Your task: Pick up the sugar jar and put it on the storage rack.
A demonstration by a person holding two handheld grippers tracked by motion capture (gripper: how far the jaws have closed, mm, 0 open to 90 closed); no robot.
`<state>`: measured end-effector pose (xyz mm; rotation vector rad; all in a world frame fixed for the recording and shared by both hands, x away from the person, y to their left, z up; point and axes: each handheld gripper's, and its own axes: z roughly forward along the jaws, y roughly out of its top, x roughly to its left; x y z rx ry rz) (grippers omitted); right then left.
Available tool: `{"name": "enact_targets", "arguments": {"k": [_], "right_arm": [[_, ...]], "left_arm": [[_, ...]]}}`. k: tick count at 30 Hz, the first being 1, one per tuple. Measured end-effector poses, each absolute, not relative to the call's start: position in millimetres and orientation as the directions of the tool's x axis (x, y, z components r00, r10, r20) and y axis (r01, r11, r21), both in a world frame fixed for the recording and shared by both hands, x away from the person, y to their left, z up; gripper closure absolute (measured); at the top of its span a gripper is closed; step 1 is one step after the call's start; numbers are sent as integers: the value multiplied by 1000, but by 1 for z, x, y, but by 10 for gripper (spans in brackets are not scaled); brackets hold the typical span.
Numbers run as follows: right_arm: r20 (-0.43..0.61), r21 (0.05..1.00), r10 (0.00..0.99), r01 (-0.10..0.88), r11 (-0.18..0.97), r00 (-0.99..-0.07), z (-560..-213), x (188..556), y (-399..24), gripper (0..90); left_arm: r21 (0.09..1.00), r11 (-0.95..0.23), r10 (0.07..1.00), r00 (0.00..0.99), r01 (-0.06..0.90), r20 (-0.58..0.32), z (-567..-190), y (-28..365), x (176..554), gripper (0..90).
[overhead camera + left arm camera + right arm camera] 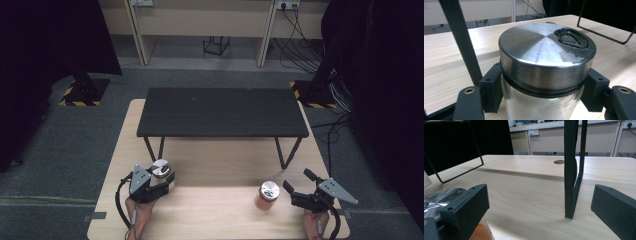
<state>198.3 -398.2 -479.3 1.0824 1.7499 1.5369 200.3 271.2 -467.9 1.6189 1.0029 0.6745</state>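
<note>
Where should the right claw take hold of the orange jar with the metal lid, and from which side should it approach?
Probably grip the orange jar on its round body, just below the metal lid. It stands upright on the wooden table, so a level approach from its right suits. The right claw is already there, open, with the jar off its left jaw.

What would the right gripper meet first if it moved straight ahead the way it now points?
Probably the black shelf leg. In the right gripper view it stands on the table ahead, between the open jaws of the right gripper. The orange jar sits to the side, likely out of the line.
</note>
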Motion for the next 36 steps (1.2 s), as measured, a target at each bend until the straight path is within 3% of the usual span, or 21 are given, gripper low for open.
{"name": "enact_targets", "arguments": {"k": [36], "right_arm": [[99,978,854,208,10,-510,-479,198,-399,16]], "left_arm": [[944,-149,761,644,295,-81,-332,293,211,311]]}}
